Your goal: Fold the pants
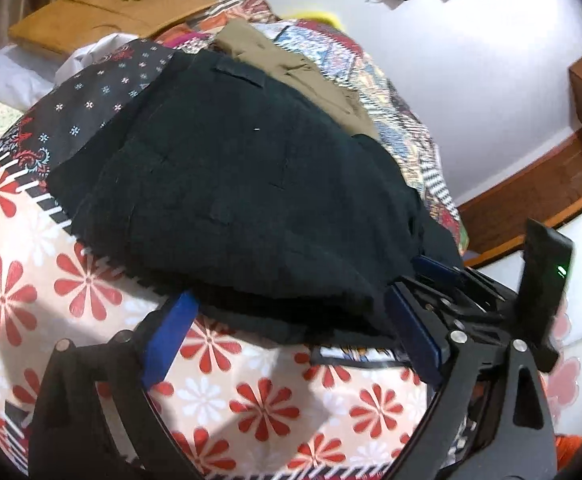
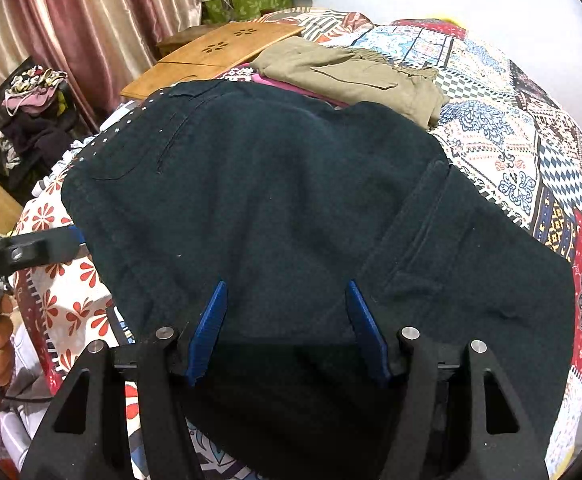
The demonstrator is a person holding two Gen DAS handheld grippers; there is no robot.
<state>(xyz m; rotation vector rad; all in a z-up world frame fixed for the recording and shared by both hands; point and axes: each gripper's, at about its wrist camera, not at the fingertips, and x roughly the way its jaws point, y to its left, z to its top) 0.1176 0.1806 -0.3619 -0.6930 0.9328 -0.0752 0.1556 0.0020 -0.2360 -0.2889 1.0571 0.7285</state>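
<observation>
Blue-padded fingers of the right gripper (image 2: 287, 330) set half apart over the near edge of the dark pants (image 2: 275, 208), pads hovering on either side of the cloth, nothing visibly pinched. Pants spread in a doubled-over heap across the patchwork bedspread (image 2: 531, 152), back pocket and belt loop showing at the far end, a second layer lying slantwise on the right. Left gripper (image 1: 291, 332) spread wide at the pants' near hem, one pad (image 1: 171, 332) on the flowered sheet just beside the cloth, the other up against its edge; no cloth clamped. Beyond the pants, a folded olive-tan garment (image 2: 355, 76) and a wooden lap desk (image 2: 211, 56), pink curtains (image 2: 91, 20) behind.

Step in hand, by the look of it: lining up both tongs on the near edge between folds. Next move likely calls for closing on the full stack of layers at two well-spaced points, then lifting evenly and carrying the edge over toward the waistband without dragging the lower layer askew.
</observation>
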